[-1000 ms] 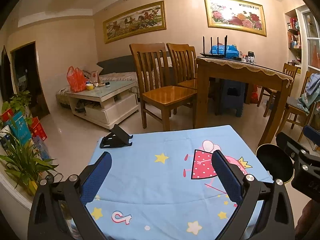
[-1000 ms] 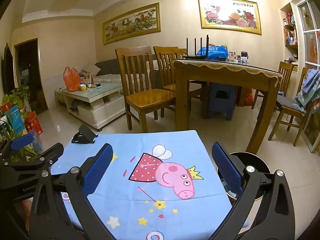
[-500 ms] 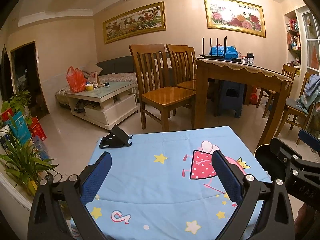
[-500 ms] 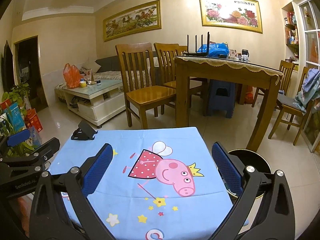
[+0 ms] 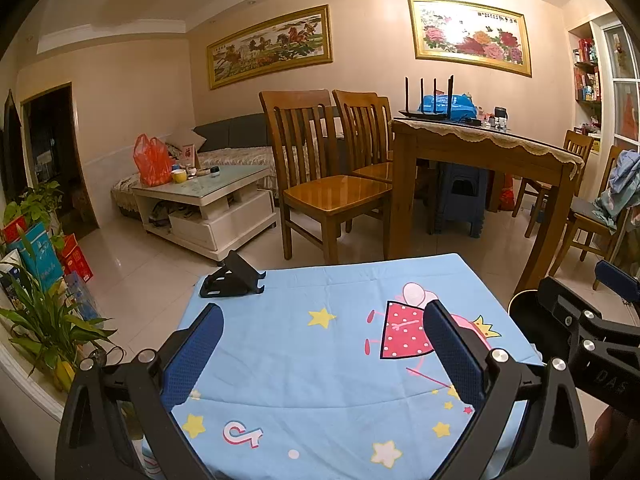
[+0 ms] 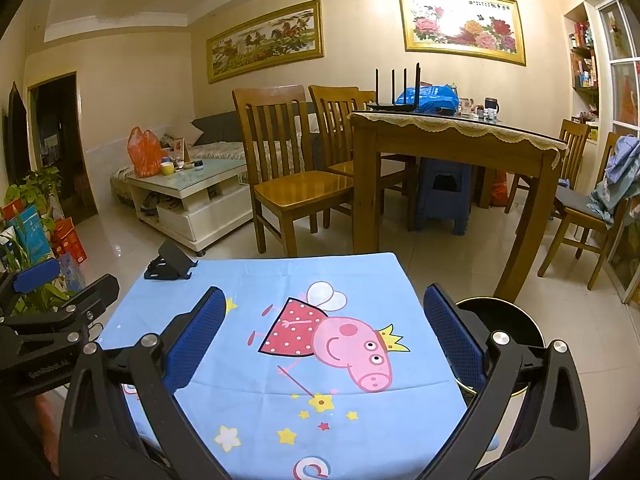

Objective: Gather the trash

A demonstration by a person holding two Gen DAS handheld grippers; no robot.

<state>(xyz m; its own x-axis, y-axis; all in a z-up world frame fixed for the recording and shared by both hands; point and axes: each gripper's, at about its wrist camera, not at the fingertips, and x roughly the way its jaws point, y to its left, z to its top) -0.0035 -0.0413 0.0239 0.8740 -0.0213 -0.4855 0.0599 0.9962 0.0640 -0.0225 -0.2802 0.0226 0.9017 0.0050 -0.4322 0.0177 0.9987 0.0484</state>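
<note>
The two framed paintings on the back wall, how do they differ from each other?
The horse painting is long and narrow, showing running horses on green ground; the flower painting is shorter and taller, showing red and pink blooms. The horse painting hangs above the sofa, the flower painting above the dining table, which has glare on its glass. Both have gold frames and hang at similar height.

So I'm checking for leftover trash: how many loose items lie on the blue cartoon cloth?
1: a black phone stand at the cloth's far left corner. Nothing else shows, though the hand-held grippers hide part of the near edge.
</note>
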